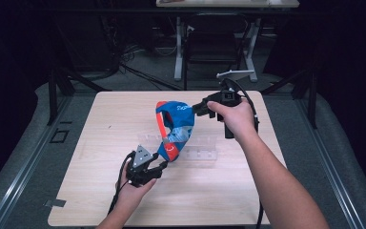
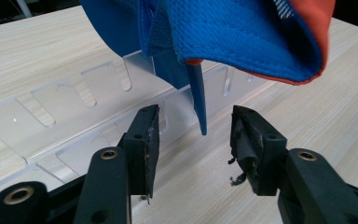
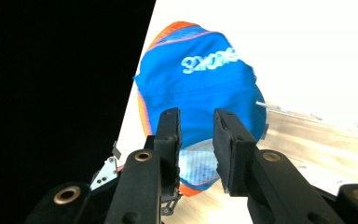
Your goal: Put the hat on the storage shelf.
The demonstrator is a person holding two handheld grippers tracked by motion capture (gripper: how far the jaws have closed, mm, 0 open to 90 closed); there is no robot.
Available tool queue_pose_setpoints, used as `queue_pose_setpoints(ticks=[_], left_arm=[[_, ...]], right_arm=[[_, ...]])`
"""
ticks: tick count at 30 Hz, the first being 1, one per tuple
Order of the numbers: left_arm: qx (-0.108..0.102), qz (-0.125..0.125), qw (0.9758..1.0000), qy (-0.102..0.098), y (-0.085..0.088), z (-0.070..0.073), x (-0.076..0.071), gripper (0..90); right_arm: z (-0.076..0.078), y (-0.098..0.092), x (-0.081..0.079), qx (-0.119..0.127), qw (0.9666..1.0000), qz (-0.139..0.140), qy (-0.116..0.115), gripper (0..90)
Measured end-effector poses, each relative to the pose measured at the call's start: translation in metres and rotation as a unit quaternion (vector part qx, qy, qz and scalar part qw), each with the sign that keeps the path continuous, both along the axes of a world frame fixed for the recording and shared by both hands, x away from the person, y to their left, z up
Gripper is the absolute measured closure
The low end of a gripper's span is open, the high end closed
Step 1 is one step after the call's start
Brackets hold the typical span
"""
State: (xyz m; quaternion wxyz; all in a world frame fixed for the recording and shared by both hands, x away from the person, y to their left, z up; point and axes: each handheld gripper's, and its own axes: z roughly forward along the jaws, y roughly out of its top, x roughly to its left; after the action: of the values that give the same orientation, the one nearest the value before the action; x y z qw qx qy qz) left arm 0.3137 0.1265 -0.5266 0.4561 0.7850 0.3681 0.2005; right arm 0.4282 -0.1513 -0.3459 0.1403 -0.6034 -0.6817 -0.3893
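- A blue cap [image 1: 175,129] with an orange brim is being held up over the middle of the bench [image 1: 100,124], above a clear rack [image 1: 202,148] that is lying flat on the wood.
- The right claw [image 1: 196,109] is being held by the person's right hand [image 1: 236,117] at the far right of the cap, its jaws pointing at the cap's upper edge.
- In the right gripper view, the jaws are being kept slightly apart, with blue and pale striped cloth of the cap [image 3: 200,93] showing in the gap between them; whether the cloth is actually being pinched cannot be told.
- White lettering is being shown on the blue crown in that view, and the orange edge is being seen along the cap's left and bottom rim.
- The left claw [image 1: 159,167] is being held by the left hand [image 1: 133,188] near the front of the bench, just below the cap's orange brim.
- In the left gripper view, its jaws are being held spread, with nothing between the pads.
- A narrow blue strap [image 2: 198,100] is hanging down from the cap [image 2: 242,37] toward the gap between those jaws, its tip ending just above them.
- The slotted rack [image 2: 51,121] is being seen behind the left jaws, lying on the bench [image 2: 335,107].
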Motion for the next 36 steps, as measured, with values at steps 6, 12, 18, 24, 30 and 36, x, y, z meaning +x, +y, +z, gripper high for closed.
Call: queue_pose_setpoints(ticks=[6, 12, 18, 24, 30, 36], left_arm=[[-0.002, 0.002, 1.0000, -0.002, 0.004, -0.001, -0.002, 50.0], [-0.001, 0.007, 1.0000, -0.004, 0.010, 0.000, -0.005, 47.9], [0.001, 0.017, 0.9998, -0.009, 0.019, 0.001, -0.007, 42.9], [0.007, 0.035, 0.9993, -0.009, 0.035, 0.002, -0.011, 39.6], [0.004, 0.050, 0.9987, 0.009, 0.051, 0.002, -0.014, 38.7], [-0.003, 0.066, 0.9975, 0.027, 0.071, -0.003, -0.017, 38.8]], right_arm=[[0.000, 0.001, -0.001, -0.002, 1.0000, 0.003, 0.000, 70.5], [0.000, 0.003, -0.005, -0.015, 0.9998, 0.003, -0.015, 68.1], [0.001, -0.001, -0.008, -0.027, 0.9992, -0.002, -0.028, 63.7], [0.001, -0.006, -0.014, -0.040, 0.9982, -0.001, -0.043, 59.0], [0.001, -0.013, -0.018, -0.050, 0.9972, -0.007, -0.055, 55.6], [0.002, -0.020, -0.023, -0.058, 0.9959, -0.012, -0.069, 53.0]])
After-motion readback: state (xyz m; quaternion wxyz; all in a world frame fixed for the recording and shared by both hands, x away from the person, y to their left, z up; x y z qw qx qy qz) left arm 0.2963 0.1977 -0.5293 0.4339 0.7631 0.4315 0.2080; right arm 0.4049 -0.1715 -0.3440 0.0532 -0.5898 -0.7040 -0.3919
